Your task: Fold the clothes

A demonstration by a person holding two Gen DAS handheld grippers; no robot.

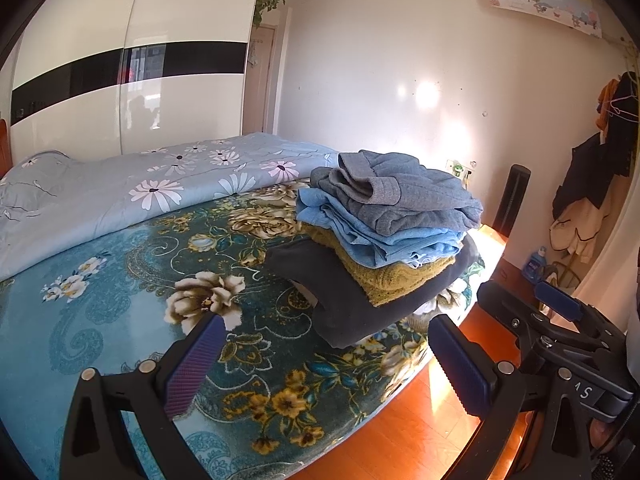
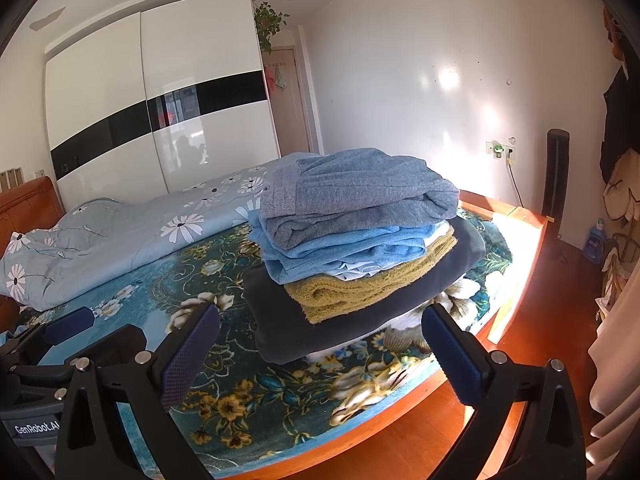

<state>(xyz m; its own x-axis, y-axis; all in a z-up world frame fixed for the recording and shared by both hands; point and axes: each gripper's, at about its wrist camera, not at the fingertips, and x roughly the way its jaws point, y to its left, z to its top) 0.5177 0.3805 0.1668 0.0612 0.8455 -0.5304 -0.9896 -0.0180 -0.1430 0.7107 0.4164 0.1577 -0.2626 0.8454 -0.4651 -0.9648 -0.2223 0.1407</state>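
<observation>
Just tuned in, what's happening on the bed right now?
Nothing is being handled. A stack of folded clothes sits near the corner of the bed: grey sweater on top, then light blue, mustard and dark pieces. The left gripper and right gripper are both open and empty, short of the stack.

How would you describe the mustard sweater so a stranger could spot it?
On the bed, near its foot corner, sits a stack of folded clothes. The mustard sweater lies second from the bottom, on a dark garment; it is the only yellow, fuzzy knit.
</observation>
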